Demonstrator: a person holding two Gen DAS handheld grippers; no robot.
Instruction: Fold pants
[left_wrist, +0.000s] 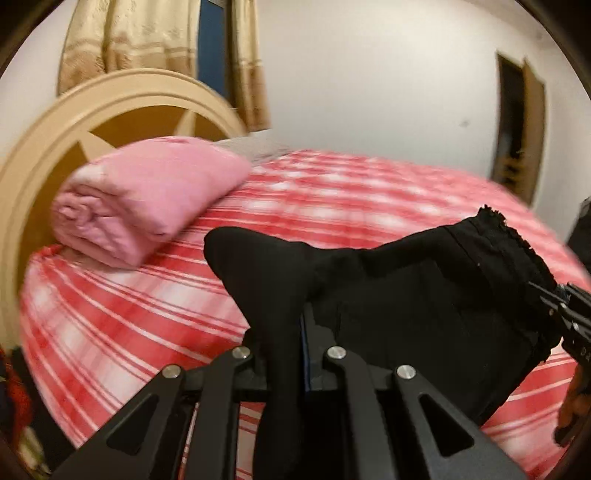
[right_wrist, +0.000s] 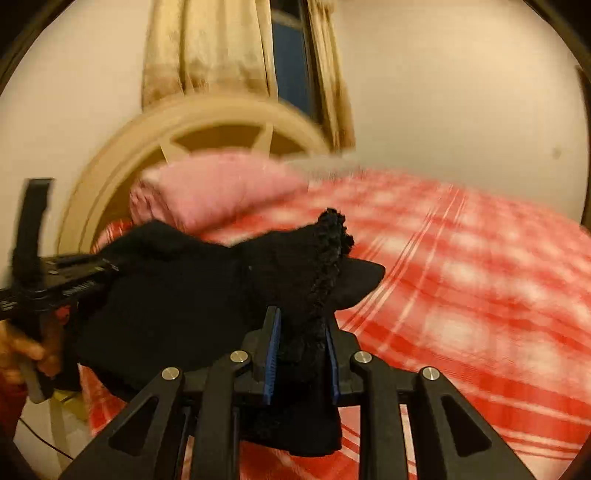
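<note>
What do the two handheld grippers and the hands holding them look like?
Both the left gripper and the right gripper are matte black linkage frames with silver pivot pins and blue pads lining the fingers. A bare hand holds one grip.

Pants (left_wrist: 424, 295) hang above the bed (left_wrist: 332, 192), stretched between the left gripper (left_wrist: 284, 332) at their near edge and the right gripper (right_wrist: 301, 343) at their frilled edge. A folded blanket (left_wrist: 147, 206) lies on the bed's head end, before the headboard (left_wrist: 74, 122); curtains (left_wrist: 147, 33) hang behind.
</note>
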